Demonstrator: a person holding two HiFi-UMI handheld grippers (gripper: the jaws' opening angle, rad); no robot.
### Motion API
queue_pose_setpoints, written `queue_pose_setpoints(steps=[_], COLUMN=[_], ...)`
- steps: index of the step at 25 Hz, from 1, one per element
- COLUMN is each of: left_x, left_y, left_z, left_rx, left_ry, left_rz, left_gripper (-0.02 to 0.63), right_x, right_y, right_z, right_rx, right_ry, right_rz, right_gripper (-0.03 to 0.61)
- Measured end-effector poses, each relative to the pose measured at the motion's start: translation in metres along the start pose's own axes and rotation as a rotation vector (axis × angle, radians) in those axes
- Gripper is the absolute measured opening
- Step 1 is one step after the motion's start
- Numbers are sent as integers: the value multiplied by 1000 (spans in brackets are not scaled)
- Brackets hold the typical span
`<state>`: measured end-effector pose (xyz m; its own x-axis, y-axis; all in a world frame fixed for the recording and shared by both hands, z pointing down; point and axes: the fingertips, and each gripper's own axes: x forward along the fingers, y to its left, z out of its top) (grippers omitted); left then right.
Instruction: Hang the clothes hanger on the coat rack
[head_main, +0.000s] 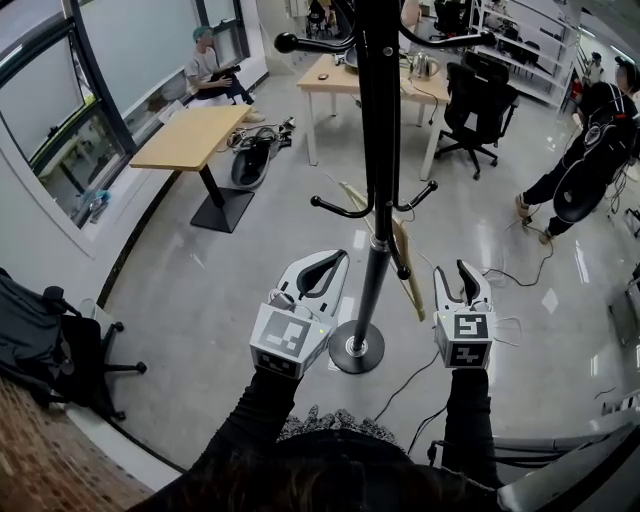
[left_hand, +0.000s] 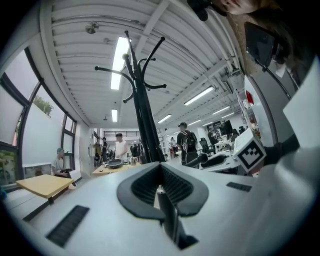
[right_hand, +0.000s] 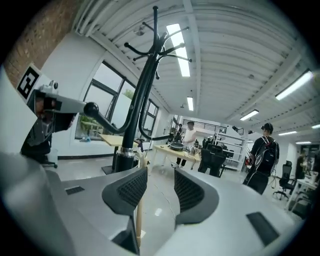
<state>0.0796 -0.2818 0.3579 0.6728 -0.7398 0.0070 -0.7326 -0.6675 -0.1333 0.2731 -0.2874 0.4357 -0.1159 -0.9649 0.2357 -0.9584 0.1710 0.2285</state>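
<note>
The black coat rack (head_main: 378, 150) stands straight ahead, its round base (head_main: 357, 348) on the floor between my two grippers. A wooden clothes hanger (head_main: 405, 262) hangs slanted from a lower hook just right of the pole. My right gripper (head_main: 455, 272) is open and empty, a little to the right of the hanger and apart from it. In the right gripper view (right_hand: 160, 177) the hanger's wood (right_hand: 138, 210) shows low in the gap, beyond the pads. My left gripper (head_main: 333, 260) is shut on nothing, left of the pole; the rack (left_hand: 145, 125) rises ahead of it (left_hand: 160, 167).
A wooden table (head_main: 195, 135) stands at the left and a white table (head_main: 340, 80) at the back. A black office chair (head_main: 478, 105) is at the right, another chair (head_main: 50, 345) near left. A person (head_main: 585, 140) walks at the right. Cables (head_main: 500, 275) trail over the floor.
</note>
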Motion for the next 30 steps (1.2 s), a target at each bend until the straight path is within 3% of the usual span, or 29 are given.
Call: queue_pose_setpoints(steps=[16,18,21,30], left_x=[6,2,-2,-22], left_y=[-20,-17,-11,8], left_z=[0,-2,-4,-4], left_rx=[-10,-34,-47,-54], left_ry=[-26,-27,-28,-32], left_rz=[-56,-48,-55,-133], left_gripper=[8,8,8,8], right_x=[-19,-24,-30,-53], right_y=[23,29,35,66], right_z=[51,54,59,73], right_rx=[150,156,160,224], right_ry=[-162,-171,-182,-181], right_rz=[81,96,84,38], right_gripper=[156,127,21,11])
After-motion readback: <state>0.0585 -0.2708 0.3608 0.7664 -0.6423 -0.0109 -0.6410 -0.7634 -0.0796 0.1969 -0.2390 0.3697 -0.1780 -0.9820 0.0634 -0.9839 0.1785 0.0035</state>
